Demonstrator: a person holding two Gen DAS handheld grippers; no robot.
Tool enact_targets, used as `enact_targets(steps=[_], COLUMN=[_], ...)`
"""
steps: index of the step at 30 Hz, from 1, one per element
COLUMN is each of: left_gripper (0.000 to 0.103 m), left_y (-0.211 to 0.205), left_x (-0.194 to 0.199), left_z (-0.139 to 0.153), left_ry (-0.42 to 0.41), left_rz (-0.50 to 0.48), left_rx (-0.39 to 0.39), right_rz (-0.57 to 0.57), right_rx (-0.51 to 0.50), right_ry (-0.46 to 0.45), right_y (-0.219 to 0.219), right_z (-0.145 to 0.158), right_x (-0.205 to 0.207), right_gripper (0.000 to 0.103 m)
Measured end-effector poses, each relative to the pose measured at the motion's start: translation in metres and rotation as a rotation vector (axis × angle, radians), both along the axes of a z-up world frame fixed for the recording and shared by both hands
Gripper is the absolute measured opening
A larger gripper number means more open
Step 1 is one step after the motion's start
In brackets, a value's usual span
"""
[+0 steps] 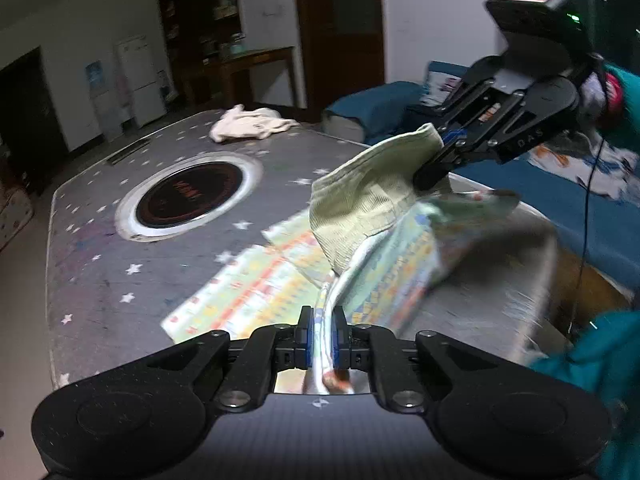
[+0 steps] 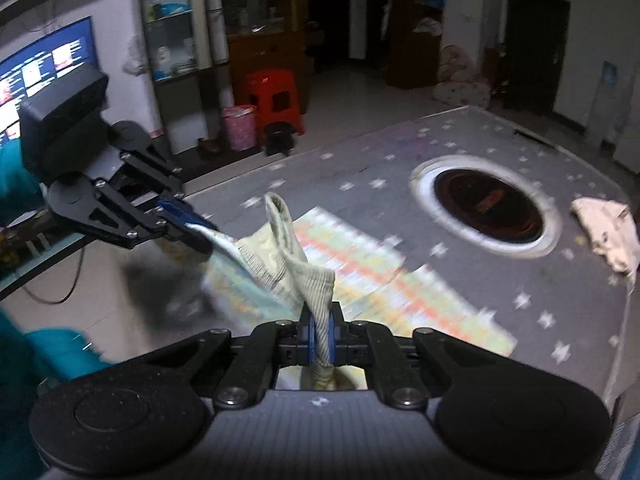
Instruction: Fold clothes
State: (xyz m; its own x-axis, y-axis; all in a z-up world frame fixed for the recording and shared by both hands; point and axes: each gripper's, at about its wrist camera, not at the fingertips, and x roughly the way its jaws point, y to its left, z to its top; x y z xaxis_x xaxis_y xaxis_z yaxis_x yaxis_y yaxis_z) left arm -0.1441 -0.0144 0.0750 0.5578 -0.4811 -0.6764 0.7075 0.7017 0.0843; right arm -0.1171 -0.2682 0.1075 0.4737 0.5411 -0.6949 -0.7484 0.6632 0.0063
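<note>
A small garment point(image 1: 256, 280) with a colourful print and a pale green ribbed band point(image 1: 360, 208) lies partly on the grey star-patterned table point(image 1: 100, 264), its near end lifted. My left gripper point(image 1: 322, 320) is shut on the printed edge of that end. In the same view my right gripper point(image 1: 430, 176) pinches the ribbed band up in the air. From the right wrist, the right gripper point(image 2: 322, 320) is shut on the ribbed band point(image 2: 316, 280), and the left gripper point(image 2: 192, 232) holds the garment point(image 2: 360, 272) at the left.
A round dark cooktop point(image 1: 192, 196) point(image 2: 488, 208) is set into the table's middle. A cream cloth point(image 1: 248, 122) point(image 2: 608, 236) lies at the far edge. A blue sofa point(image 1: 372, 112), a red stool point(image 2: 276, 96) and a pink bin point(image 2: 240, 126) stand around it. Teal sleeves point(image 1: 600, 360) show.
</note>
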Motion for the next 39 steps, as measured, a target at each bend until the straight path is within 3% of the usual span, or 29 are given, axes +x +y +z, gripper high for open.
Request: enact_targets(steps=[6, 11, 17, 22, 24, 26, 30, 31, 32, 34, 37, 39], left_gripper=[0.009, 0.005, 0.007, 0.024, 0.042, 0.043, 0.041, 0.040, 0.037, 0.015, 0.004, 0.003], left_y=[0.001, 0.002, 0.030, 0.046, 0.048, 0.046, 0.040, 0.039, 0.039, 0.037, 0.039, 0.040], left_x=[0.075, 0.128, 0.155, 0.134, 0.126, 0.123, 0.123, 0.124, 0.123, 0.122, 0.119, 0.116], left_z=[-0.014, -0.035, -0.052, -0.052, -0.053, -0.057, -0.068, -0.071, -0.073, -0.076, -0.070, -0.065], left_ry=[0.045, 0.082, 0.191, 0.241, 0.244, 0.250, 0.265, 0.272, 0.271, 0.265, 0.235, 0.214], left_rz=[0.100, 0.200, 0.328, 0.376, 0.393, 0.405, 0.418, 0.419, 0.420, 0.423, 0.432, 0.438], left_rx=[0.022, 0.027, -0.091, -0.164, -0.169, -0.166, -0.159, -0.160, -0.158, -0.151, -0.160, -0.167], right_rz=[-0.070, -0.148, -0.249, -0.292, -0.300, -0.305, -0.320, -0.319, -0.317, -0.313, -0.315, -0.317], right_rx=[-0.044, -0.056, -0.085, -0.037, -0.011, 0.005, 0.006, 0.003, -0.004, -0.017, -0.024, -0.015], right_ry=[-0.022, -0.024, 0.012, 0.108, 0.140, 0.154, 0.162, 0.157, 0.145, 0.118, 0.082, 0.047], right_y=[0.011, 0.021, 0.024, 0.010, 0.005, 0.003, 0.005, 0.007, 0.009, 0.012, 0.016, 0.018], right_z=[-0.016, -0.047, -0.089, -0.110, -0.113, -0.116, -0.124, -0.126, -0.127, -0.126, -0.119, -0.110], right_x=[0.070, 0.118, 0.151, 0.159, 0.161, 0.164, 0.168, 0.168, 0.166, 0.163, 0.159, 0.156], right_gripper=[0.004, 0.003, 0.004, 0.013, 0.019, 0.032, 0.031, 0.025, 0.016, 0.009, 0.003, 0.003])
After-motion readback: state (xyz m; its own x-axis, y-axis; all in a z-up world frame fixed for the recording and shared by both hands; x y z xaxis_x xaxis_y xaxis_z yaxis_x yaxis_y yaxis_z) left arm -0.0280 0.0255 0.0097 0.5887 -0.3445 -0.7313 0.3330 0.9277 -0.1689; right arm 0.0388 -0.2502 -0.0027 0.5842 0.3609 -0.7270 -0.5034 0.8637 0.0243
